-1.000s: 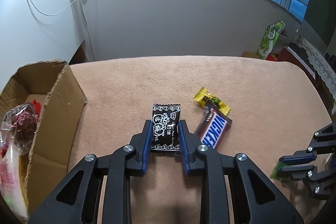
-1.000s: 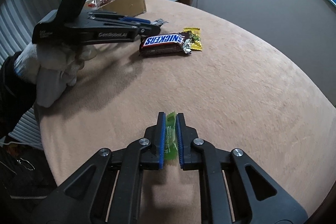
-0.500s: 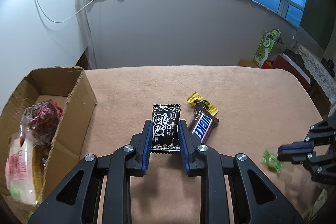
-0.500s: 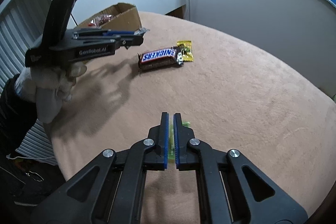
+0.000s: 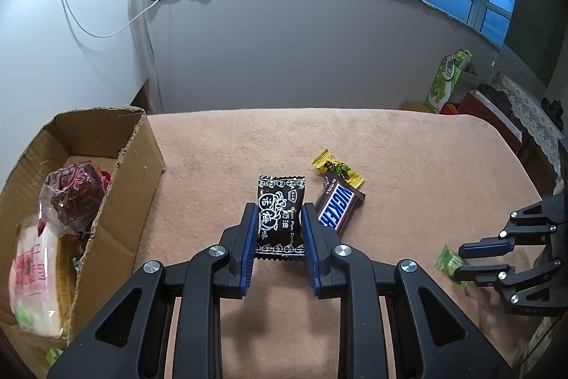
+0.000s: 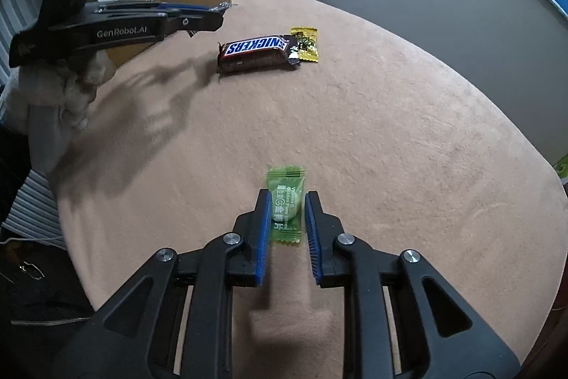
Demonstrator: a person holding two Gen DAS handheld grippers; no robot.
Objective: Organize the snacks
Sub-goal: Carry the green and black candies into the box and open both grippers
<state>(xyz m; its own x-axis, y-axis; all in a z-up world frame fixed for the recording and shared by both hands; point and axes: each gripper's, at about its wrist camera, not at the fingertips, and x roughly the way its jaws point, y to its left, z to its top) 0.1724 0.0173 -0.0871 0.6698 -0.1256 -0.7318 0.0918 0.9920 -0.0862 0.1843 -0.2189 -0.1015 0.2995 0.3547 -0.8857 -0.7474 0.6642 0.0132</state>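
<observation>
My left gripper (image 5: 278, 219) is shut on a black plum candy packet (image 5: 281, 214) and holds it above the table, right of the cardboard box (image 5: 140, 162). My right gripper (image 6: 287, 206) holds a green candy (image 6: 285, 205) flat between its blue pads (image 6: 264, 229), raised over the table; it shows in the left wrist view (image 5: 450, 260) too. A Snickers bar (image 6: 255, 54) and a yellow candy (image 6: 305, 43) lie on the table further out, also in the left wrist view (image 5: 339, 205) (image 5: 337, 167).
The box holds several wrapped snacks, a dark red bag (image 5: 72, 194) and a pink-white pack (image 5: 33, 276). The table wears a tan cloth (image 6: 390, 116). A white wall and a windowsill stand behind. A green carton (image 5: 449, 79) stands off the far right.
Both grippers have risen from the table, each with its candy. The green candy has turned from edge-on to flat between the right pads. The box shows more fully on the left.
</observation>
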